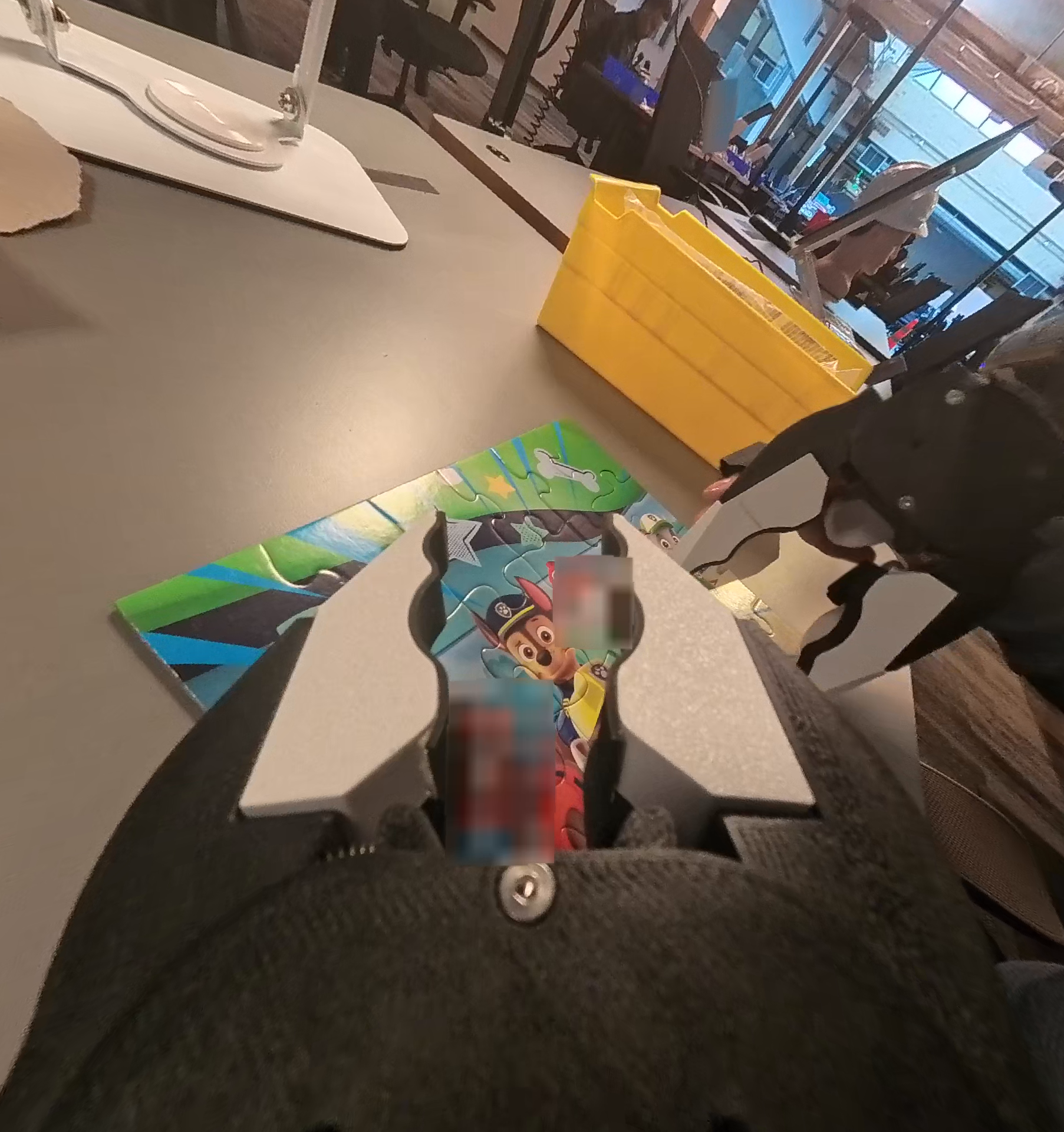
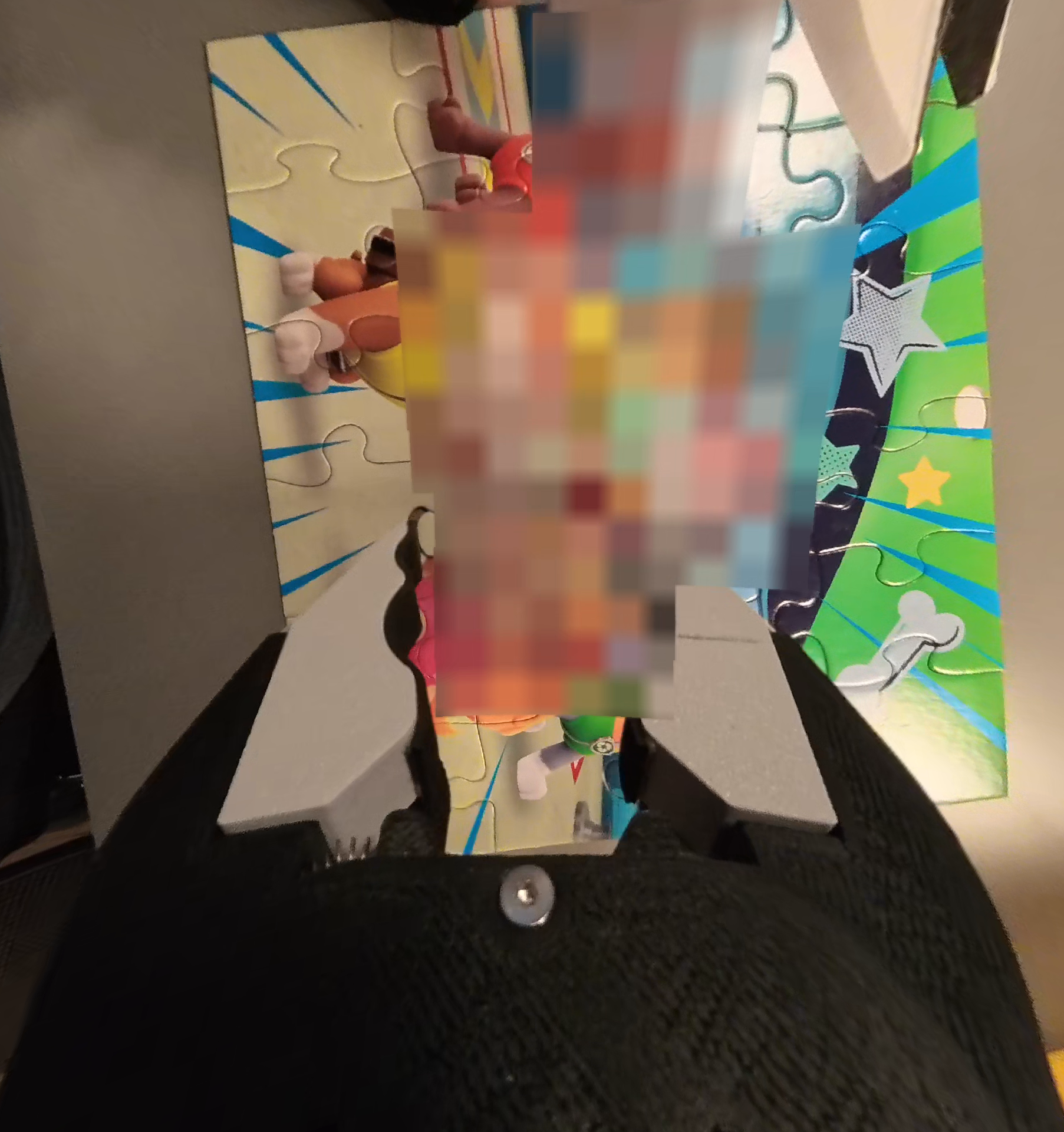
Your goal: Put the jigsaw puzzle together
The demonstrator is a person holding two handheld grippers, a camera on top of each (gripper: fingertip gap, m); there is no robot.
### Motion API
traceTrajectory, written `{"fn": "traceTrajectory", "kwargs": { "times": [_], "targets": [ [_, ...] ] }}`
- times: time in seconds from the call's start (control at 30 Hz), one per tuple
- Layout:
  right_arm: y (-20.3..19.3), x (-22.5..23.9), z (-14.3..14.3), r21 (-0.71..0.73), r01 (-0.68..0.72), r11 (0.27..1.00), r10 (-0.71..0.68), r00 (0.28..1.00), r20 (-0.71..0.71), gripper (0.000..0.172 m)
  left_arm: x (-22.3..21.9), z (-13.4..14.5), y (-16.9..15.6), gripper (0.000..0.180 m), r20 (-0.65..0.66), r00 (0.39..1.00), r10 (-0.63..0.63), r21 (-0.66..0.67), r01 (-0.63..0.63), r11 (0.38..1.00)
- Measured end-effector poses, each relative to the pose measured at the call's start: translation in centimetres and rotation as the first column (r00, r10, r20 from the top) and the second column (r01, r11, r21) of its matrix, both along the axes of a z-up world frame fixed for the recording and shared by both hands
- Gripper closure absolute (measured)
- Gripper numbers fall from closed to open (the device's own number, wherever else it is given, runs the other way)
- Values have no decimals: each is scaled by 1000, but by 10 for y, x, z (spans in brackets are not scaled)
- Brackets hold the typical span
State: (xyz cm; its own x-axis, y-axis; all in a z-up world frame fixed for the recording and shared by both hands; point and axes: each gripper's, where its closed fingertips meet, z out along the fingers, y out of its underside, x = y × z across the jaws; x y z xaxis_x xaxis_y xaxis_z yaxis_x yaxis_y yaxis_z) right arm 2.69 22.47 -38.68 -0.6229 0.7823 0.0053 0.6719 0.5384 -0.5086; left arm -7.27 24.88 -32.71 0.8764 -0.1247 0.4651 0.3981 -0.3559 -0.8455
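2 hand-held grippers poised over an assembled cartoon jigsaw puzzle (image 1: 358, 551) on a grey table (image 1: 211, 367).

Left gripper (image 1: 526, 527): jaws spread apart, nothing between the grey fingers (image 1: 364, 649), puzzle lying flat directly below and ahead of the tips. Right gripper (image 1: 756, 588): seen to the right of the left one, jaws likewise parted and bare, angled down over the puzzle's near right edge; in its own wrist view (image 2: 554, 551), puzzle filling the field ahead, green border to the right. Yellow bin (image 1: 670, 318) ahead and right of the left gripper, well clear of the puzzle; white flat stand base (image 1: 309, 177) far ahead to the left.
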Motion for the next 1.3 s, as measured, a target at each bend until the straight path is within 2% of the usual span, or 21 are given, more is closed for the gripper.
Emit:
{"fn": "traceTrajectory", "kwargs": {
  "times": [0.03,0.53,0.8,0.93,0.97,1.07,1.3],
  "targets": [
    [0,-1,0,3,19,1000,-19,1000,1,101,0,0,0,131,-1,1000,0,-1,0,1000],
    [-6,9,0,31,107,994,-109,992,62,102,0,0,0,131,-2,1000,0,-3,0,1000],
    [-5,7,5,32,120,992,-122,992,43,102,0,0,0,131,-1,1000,0,-3,0,1000],
    [-10,-4,18,-59,135,989,-138,989,-48,139,0,-1,0,131,-4,1000,1,-3,-1,1000],
    [-11,-5,18,-66,134,989,-137,989,-56,142,0,-1,0,131,-5,1000,1,-3,-1,1000],
    [-13,-2,11,-44,111,993,-112,993,-35,149,0,-1,0,131,-3,1000,1,-3,-1,1000],
    [-6,6,3,18,55,998,-56,998,21,151,0,-1,0,131,-3,1000,2,-3,-2,1000]
  ]
}}
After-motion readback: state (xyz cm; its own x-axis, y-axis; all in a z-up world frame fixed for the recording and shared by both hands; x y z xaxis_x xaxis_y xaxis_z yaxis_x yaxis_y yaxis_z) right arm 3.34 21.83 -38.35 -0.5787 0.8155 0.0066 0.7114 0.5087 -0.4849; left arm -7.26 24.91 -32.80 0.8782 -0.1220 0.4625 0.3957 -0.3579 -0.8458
